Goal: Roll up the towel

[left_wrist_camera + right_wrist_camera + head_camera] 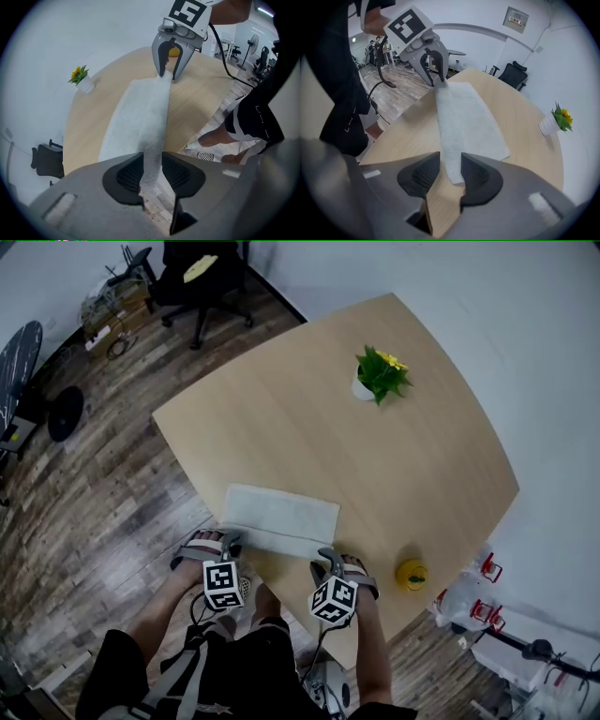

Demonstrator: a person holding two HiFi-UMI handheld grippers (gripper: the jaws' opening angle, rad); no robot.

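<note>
Pinching the near long edge of a white towel (281, 512): left gripper (151, 169), jaws partly closed, both ribbed pads pressed on a raised fold of cloth. Standing wider at the opposite end of that same edge: right gripper (451, 169), jaws apart, straddling the corner without clamping it, cloth flat on the wood between the pads.

Likely to go wrong from here: rolling with only one end gripped. Probably pulls the left end forward alone, skewing the roll into a cone or dragging the whole towel sideways across the smooth tabletop. Also risky: too thin a fold in the left jaws, letting the terry slip out mid-turn. Safer to close the right jaws on the edge first, then turn both ends together.

Lying flat and rectangular by the person's side of a pale wooden table (422, 456), long side across the body, near edge lifted into a narrow ridge from one gripper to the other, far part spread smooth away from both. Grippers side by side, pointing steeply down at the two near corners.

Farther out on the table: a potted plant (380, 376) with yellow flowers, well apart from the towel; a small yellow object (412, 574) beyond the right gripper, not touching the cloth. Beyond the table: wood-plank floor (112, 474) and a black office chair (197, 282).
</note>
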